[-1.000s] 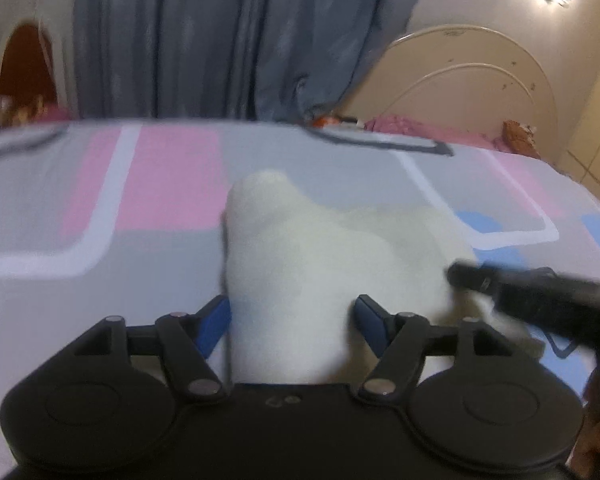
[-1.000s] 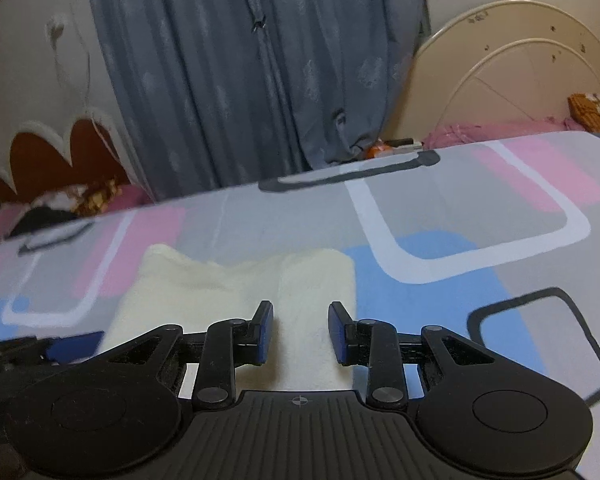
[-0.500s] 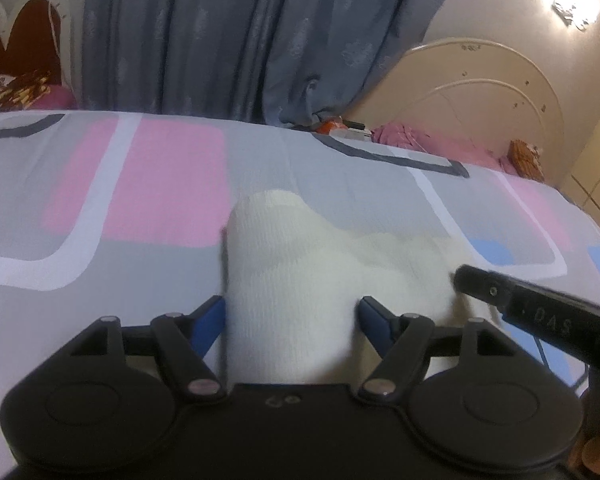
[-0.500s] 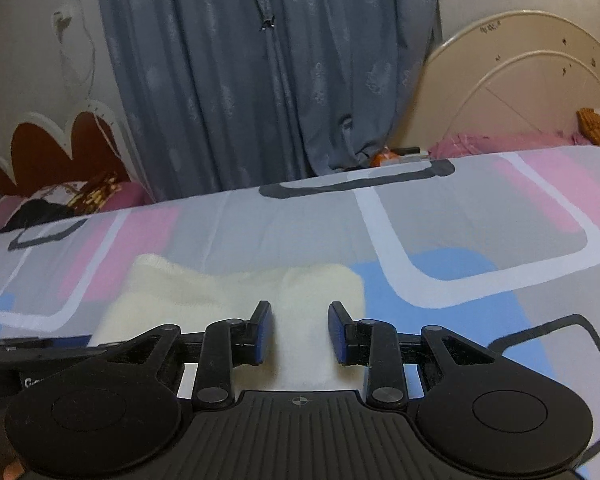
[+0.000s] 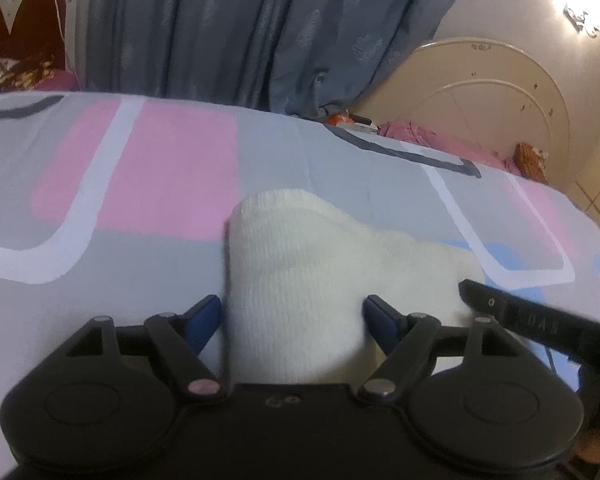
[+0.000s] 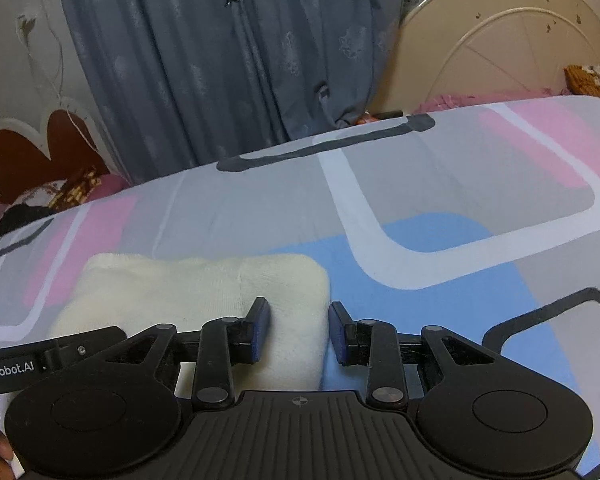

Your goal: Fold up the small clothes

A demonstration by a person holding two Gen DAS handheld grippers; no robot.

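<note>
A small cream knitted garment [image 5: 300, 280] lies on the patterned bedsheet [image 5: 140, 168]. My left gripper [image 5: 292, 320] is open, its blue-padded fingers [image 5: 202, 318] wide apart on either side of the garment's near end. In the right wrist view the same garment [image 6: 188, 284] lies low and to the left. My right gripper [image 6: 298, 330] is open with a narrower gap, over the garment's right near corner. Whether the cloth lies between or beneath the pads is unclear. The right gripper's body [image 5: 540, 322] shows at the right of the left wrist view.
The bedsheet [image 6: 440, 200] has pink, blue, grey and white shapes. Blue-grey curtains [image 6: 228, 60] hang behind the bed. A cream arched headboard [image 6: 512, 36] stands at the far right, a red and white one [image 5: 24, 20] at the far left. Pink bedding [image 5: 440, 140] lies at the far edge.
Both views have shifted slightly, showing more curtain and headboard. The garment and both grippers' finger gaps look the same.
</note>
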